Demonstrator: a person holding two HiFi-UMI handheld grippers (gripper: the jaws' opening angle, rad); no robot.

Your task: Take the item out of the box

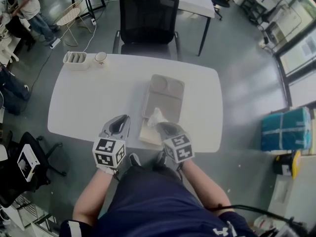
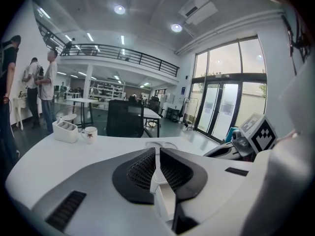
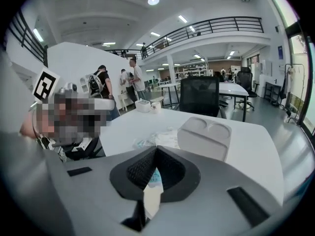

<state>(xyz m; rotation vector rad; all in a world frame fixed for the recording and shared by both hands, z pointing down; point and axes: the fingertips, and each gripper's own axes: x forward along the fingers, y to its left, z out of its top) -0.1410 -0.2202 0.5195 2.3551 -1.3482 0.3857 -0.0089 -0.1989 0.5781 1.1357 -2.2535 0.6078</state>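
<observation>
Item (image 1: 157, 116) first: where does it sit?

It is a crinkled, pale plastic packet just below the middle of the head view, at the tip of the right gripper (image 1: 159, 126). It overlaps the lower end of the box (image 1: 163, 95). Whether it touches the box I cannot tell.

Is it gripped?

Yes. In the right gripper view the jaws are pressed together on a thin white-and-blue strip of the packet. The rest of the packet fans out beyond the jaw tips, left of the box.

What does the box look like?

It is grey moulded material with two round hollows at its upper end. It lies at the centre of the white table (image 1: 79, 107), with a paler flat part at its lower left edge.

And the left gripper (image 1: 123, 120)?

It is left of the right one, near it but apart, over the lower edge of the table. In the left gripper view its jaws are drawn together to a narrow slit with nothing between the pads.

Anything else on the table?

A white organiser tray (image 1: 75, 59) and a mug (image 1: 100, 58) stand side by side at the upper left corner. A black office chair (image 1: 148, 23) stands behind the table's upper edge.
</observation>
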